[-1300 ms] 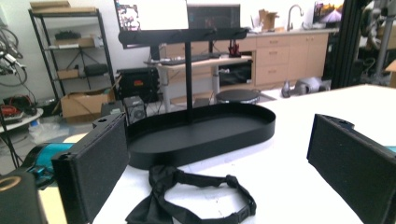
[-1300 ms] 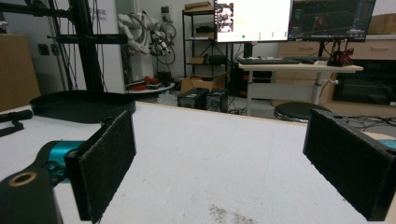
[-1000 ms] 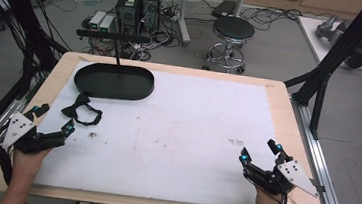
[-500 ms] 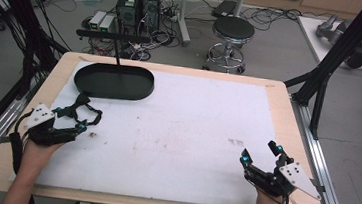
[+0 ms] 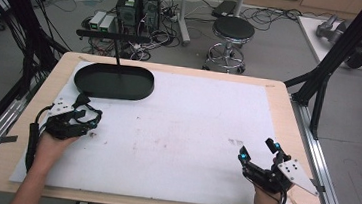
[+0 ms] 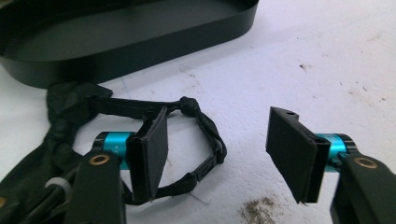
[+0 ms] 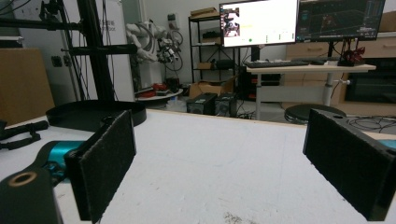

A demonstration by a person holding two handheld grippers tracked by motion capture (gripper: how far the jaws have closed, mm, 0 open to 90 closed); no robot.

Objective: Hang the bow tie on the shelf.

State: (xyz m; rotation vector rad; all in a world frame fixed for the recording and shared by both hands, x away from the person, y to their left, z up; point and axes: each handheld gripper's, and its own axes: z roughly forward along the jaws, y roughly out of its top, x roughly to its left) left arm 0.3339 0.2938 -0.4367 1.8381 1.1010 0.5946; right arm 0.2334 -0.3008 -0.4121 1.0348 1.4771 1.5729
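Left gripper (image 6: pixel 217 154) half-closed over a black strap looped on the white table cover.

Over the past second the left gripper (image 5: pixel 84 118) has slid across the white foam mat (image 5: pixel 191 128) from the near left edge to the thin black fabric strap with a knot and small buckle (image 6: pixel 187 135), which lies just beside the shallow black oval tray (image 5: pixel 114 81). Its jaws have just been closing and now stand at a middling gap, one pad set down inside the strap's loop and the other on bare mat beyond it, so part of the loop lies between the pads but nothing is pinched yet; the pick-up looks begun, not secured. Right gripper (image 5: pixel 260 151) rests at the near right corner, jaws spread wide and empty.
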